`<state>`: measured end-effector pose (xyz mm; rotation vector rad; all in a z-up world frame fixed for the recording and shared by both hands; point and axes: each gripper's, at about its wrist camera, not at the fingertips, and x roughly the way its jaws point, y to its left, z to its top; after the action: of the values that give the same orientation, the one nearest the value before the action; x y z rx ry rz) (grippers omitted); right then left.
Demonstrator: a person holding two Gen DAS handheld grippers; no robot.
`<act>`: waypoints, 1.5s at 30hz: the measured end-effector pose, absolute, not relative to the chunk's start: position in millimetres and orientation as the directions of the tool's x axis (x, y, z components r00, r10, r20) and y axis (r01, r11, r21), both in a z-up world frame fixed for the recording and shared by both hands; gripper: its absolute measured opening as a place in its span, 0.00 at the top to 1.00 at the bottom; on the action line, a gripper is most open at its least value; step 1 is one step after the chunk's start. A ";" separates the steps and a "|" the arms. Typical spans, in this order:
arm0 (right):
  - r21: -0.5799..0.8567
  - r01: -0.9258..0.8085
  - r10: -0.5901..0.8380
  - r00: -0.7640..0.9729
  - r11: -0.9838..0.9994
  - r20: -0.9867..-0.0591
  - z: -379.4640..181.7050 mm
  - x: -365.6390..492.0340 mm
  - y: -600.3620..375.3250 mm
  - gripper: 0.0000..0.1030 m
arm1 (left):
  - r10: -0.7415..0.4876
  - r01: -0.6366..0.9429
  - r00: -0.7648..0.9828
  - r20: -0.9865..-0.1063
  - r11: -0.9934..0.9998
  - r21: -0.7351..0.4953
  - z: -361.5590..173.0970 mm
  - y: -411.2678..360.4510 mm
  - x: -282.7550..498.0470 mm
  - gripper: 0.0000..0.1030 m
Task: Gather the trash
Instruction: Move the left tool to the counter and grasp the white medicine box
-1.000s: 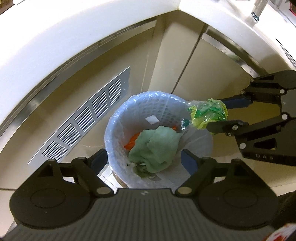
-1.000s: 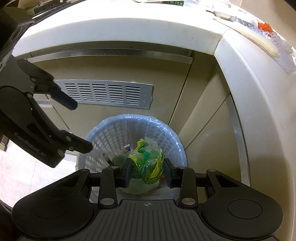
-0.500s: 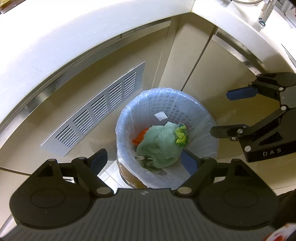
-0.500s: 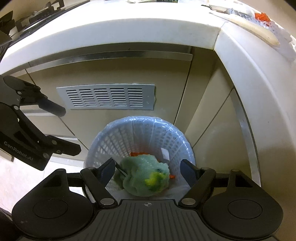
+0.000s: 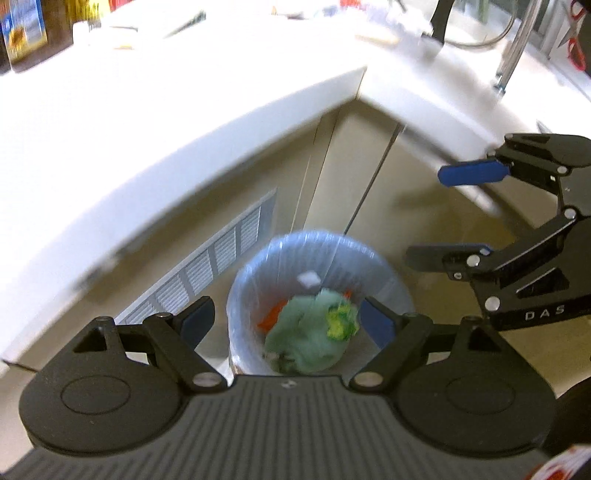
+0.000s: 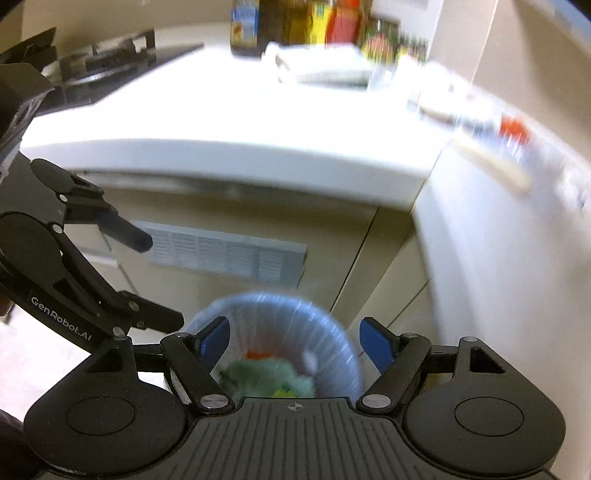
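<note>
White desk point(image 5: 155, 122) surface fills the upper part of both views, wrapping an inner corner, with bottles point(image 6: 295, 26) and other blurred items stood along its back edge. Beige cabinet fronts point(image 5: 332, 184) are seen below it, one fitted with a slatted vent grille point(image 5: 221, 266).

On the floor in that corner a perforated waste basket point(image 5: 369, 258) lined with a clear plastic bag is placed, presumably tucked there so that refuse can be dropped in from above. Inside it a pale green crumpled cloth or paper point(image 5: 306, 332) is piled, and the yellow-green wrapper point(image 5: 341, 321) is lodged on top of it, touching no pad; orange scraps point(image 5: 273, 314) and a small white piece point(image 5: 309, 277) are seen beside and behind it.

Right gripper point(image 6: 293, 341) is held above the basket with its jaws spread wide and nothing between them; they were just opened. Left gripper point(image 5: 284, 319) is likewise held wide and empty over the basket. Since more litter seems to lie on the desk point(image 6: 511, 127), both are judged free to fetch it.
</note>
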<state>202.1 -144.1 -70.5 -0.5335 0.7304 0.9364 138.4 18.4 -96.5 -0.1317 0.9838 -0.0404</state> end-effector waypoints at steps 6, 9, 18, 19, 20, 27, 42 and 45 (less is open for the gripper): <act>-0.106 -0.821 0.574 0.478 0.561 -0.665 -29.8 208.8 -156.1 0.25 | -0.070 -0.033 0.656 -0.751 0.992 -0.122 -53.3 19.6 139.9 0.18; -0.082 -0.792 0.586 0.512 0.605 -0.628 -13.1 221.2 -159.7 0.25 | -0.054 -0.050 0.694 -0.718 0.991 -0.123 -36.0 23.3 143.6 0.18; -0.028 -0.738 0.598 0.567 0.674 -0.567 14.6 271.3 -166.6 0.25 | 0.050 -0.155 0.743 -0.668 0.983 -0.098 -9.5 43.8 162.4 0.18; -0.019 -0.735 0.600 0.568 0.678 -0.564 16.6 276.7 -168.5 0.25 | 0.063 -0.164 0.746 -0.663 0.982 -0.091 -7.3 46.2 165.4 0.18; -0.012 -0.733 0.602 0.568 0.680 -0.561 17.3 281.3 -168.8 0.25 | 0.077 -0.174 0.748 -0.659 0.981 -0.083 -5.5 49.0 169.5 0.18; 0.026 -0.742 0.626 0.546 0.670 -0.557 14.9 309.4 -163.1 0.25 | 0.171 -0.217 0.754 -0.634 0.976 0.005 3.6 70.1 198.8 0.17; 0.081 -0.675 0.577 0.554 0.733 -0.600 5.3 386.8 -153.3 0.25 | 0.242 -0.108 0.739 -0.628 0.964 0.244 0.5 107.5 305.2 0.09; 0.092 -0.660 0.571 0.561 0.745 -0.599 6.4 396.2 -155.2 0.25 | 0.236 -0.094 0.724 -0.648 0.965 0.247 -5.4 114.3 322.8 0.08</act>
<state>396.2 -155.2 6.4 -0.1487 0.6498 0.7283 322.8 114.3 -5.4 0.2029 0.7403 0.1833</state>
